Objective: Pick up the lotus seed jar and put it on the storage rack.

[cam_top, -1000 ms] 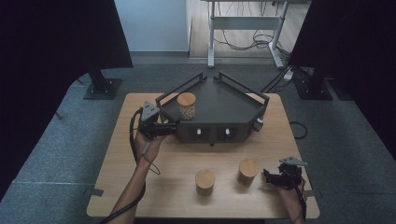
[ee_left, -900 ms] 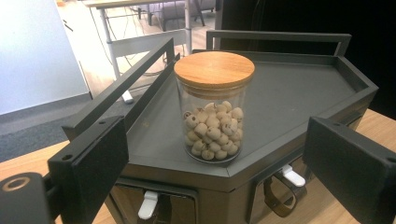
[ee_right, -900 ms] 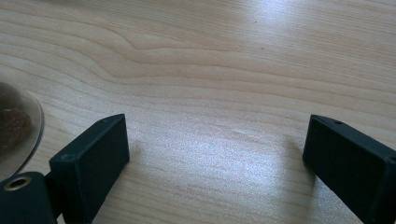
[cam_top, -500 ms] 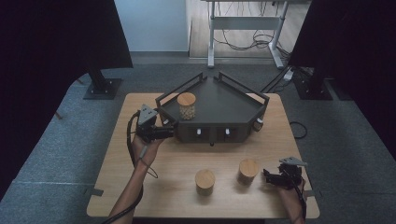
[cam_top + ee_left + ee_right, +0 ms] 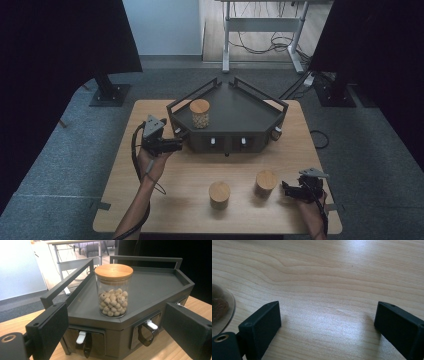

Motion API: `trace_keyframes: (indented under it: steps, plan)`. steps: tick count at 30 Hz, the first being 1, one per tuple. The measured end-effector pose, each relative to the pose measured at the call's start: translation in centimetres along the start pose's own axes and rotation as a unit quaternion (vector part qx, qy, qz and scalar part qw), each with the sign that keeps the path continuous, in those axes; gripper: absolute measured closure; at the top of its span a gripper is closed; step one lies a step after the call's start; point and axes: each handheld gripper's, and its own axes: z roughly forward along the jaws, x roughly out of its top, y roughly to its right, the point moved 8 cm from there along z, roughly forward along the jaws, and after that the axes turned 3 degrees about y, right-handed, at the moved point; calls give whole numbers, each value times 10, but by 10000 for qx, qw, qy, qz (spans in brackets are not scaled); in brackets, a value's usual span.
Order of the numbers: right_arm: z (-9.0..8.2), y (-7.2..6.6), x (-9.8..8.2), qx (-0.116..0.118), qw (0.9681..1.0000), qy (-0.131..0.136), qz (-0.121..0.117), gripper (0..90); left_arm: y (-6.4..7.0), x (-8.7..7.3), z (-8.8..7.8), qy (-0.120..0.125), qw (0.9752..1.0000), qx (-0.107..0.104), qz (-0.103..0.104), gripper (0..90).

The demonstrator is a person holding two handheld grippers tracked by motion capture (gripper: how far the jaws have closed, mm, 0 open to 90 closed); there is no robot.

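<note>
The jar stands on the tray, facing the level left gripper's spread, empty jaws.

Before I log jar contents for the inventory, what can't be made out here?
- Two wooden-lidded jars on the table: high view, lids cover the contents.
- One jar's glass edge: right gripper view, cut by the left edge, blurred.
- Dark stand's drawer insides: left gripper view, fronts closed.

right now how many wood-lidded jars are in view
3. One jar of pale round balls stands on the dark tray, at its left end. Two more stand on the wooden table in front: a middle jar and a right jar.
</note>
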Motion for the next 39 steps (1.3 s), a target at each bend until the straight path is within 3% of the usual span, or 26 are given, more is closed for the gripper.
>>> trace_keyframes:
  steps: [16,39]
  plan:
    - [0,0,0,-1,10000,-1,-6,63,-12,-9,-18,31,9998,122,-151,71]
    - [0,0,0,-1,10000,0,-3,63,-11,-23,-36,56,9994,71,-323,72]
